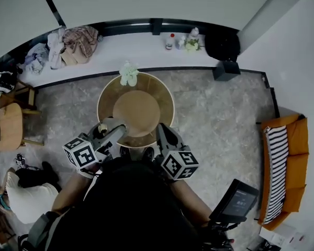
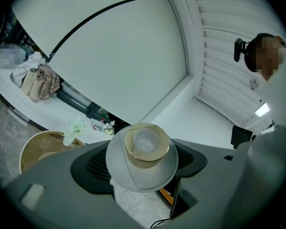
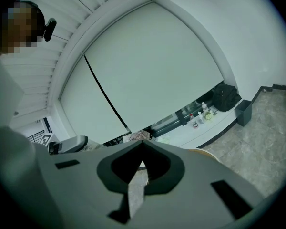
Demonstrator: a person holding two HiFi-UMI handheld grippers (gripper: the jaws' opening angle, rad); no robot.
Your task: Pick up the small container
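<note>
While my left claw [image 1: 115, 128] grasps the small container [image 2: 146, 147] off the round bench [image 1: 165, 101], I should squeeze evenly and hold it level so it can't slip. My right claw [image 3: 140, 168] is clenched on nothing. Both sit close to my body, angled upward.

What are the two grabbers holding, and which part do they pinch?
The left gripper pinches the small container by its white sides, gold-rimmed top toward the camera. The right gripper is shut and holds nothing.
</note>
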